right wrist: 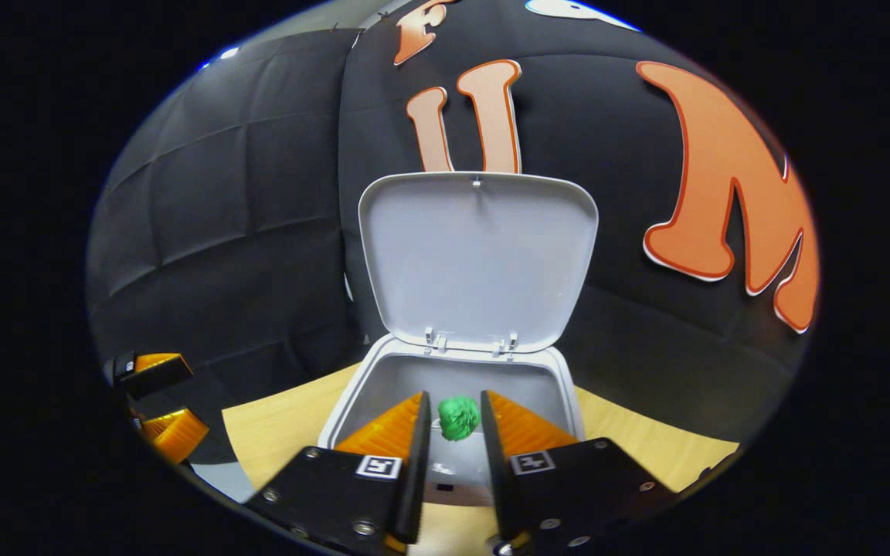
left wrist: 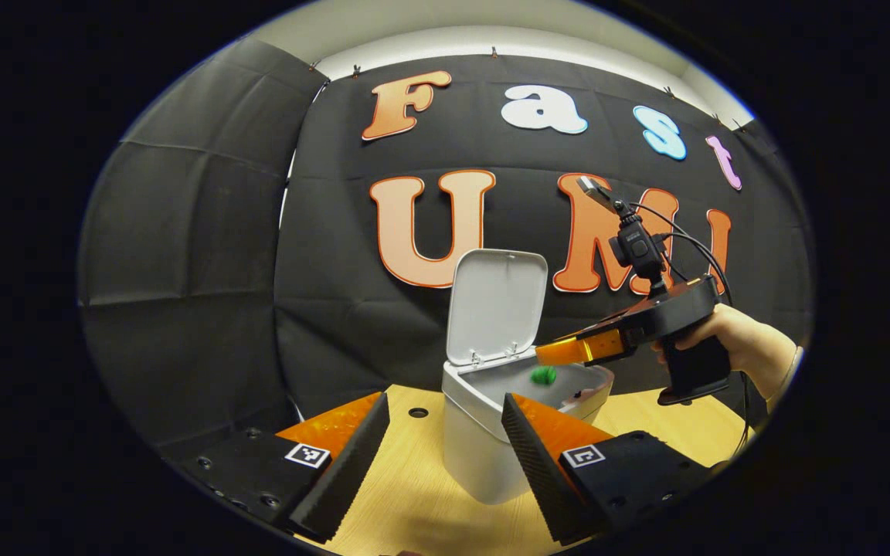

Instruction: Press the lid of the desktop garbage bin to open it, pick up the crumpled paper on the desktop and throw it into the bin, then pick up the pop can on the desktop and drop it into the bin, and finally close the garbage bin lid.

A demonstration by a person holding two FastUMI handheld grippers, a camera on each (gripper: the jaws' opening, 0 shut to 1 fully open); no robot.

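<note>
Paper (right wrist: 458, 418) between right claw (right wrist: 453, 423) fingers, over bin (right wrist: 561, 378).

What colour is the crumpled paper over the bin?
Green. The crumpled paper shows best in the right gripper view, over the open bin.

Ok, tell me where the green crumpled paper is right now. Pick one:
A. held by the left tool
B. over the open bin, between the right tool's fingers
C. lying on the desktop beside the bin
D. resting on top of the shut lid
B: the right gripper view shows the green crumpled paper between the right tool fingers, over the open garbage bin with its lid raised.
</note>
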